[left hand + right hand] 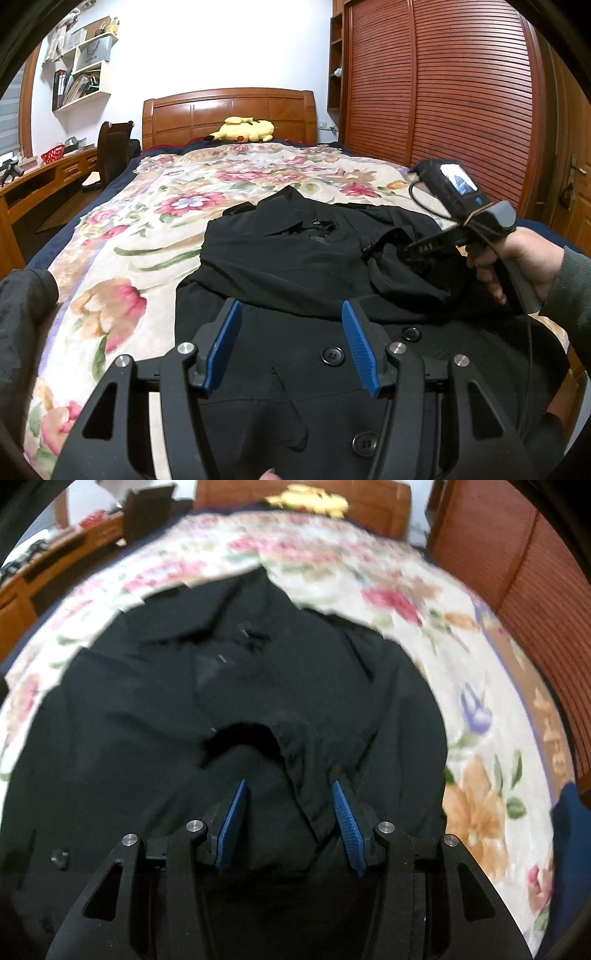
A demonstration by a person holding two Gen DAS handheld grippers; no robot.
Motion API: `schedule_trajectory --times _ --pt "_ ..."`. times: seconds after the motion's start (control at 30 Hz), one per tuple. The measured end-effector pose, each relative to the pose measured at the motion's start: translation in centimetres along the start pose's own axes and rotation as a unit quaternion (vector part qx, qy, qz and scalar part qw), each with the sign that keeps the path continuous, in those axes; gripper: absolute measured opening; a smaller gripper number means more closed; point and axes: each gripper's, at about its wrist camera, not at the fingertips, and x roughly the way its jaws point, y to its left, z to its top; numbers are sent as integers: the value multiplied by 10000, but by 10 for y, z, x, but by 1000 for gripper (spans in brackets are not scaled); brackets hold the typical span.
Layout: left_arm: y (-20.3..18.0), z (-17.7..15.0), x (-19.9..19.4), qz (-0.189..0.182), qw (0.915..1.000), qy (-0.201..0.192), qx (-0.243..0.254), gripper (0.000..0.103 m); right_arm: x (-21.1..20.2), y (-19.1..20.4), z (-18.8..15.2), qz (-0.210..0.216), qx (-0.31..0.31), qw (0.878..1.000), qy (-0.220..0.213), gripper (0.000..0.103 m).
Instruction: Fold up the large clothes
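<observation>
**Black coat on the bed, both grippers open above it**

Black coat (295,266) lies spread on the floral bedspread (155,206), collar toward the wooden headboard (229,110), buttoned front nearest the camera. Three dark buttons (332,355) show on the near panel. Right side of the coat is bunched up; cloth there heaps into a loose mound rather than lying flat.

Left gripper (291,328): jaws stand apart, blue pads (225,343) facing each other with only coat fabric seen beyond them. Nothing pinched between the pads. It hangs over the lower front of the coat, near the buttons.

Right gripper (290,805): jaws likewise apart. A raised fold of the coat's cloth lies in the gap, but the pads (345,819) do not press on it. The right wrist view is blurred. In the left wrist view the right gripper (373,254) appears at the right, tilted down toward the bunched sleeve area, held by the person's right hand (517,262) in a dark sleeve; whether its tips touch the fabric cannot be told.

Surroundings: yellow plush toy (243,131) against the headboard, slatted wooden wardrobe (443,85) to the right, desk (44,173) and chair (112,147) to the left, wall shelves (85,70) above.
</observation>
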Motion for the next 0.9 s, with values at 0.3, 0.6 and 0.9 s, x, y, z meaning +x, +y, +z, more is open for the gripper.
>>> schedule_trajectory --times 0.3,0.6,0.9 --pt "5 -1 -3 30 10000 -2 -36 56 16 0 -21 226 -340 9986 351 19" --pt "12 1 -9 66 9999 -75 -78 56 -45 32 -15 274 -837 9929 -800 5" --pt "37 3 -20 204 9992 -197 -298 56 -141 60 17 389 -671 9704 -2288 5"
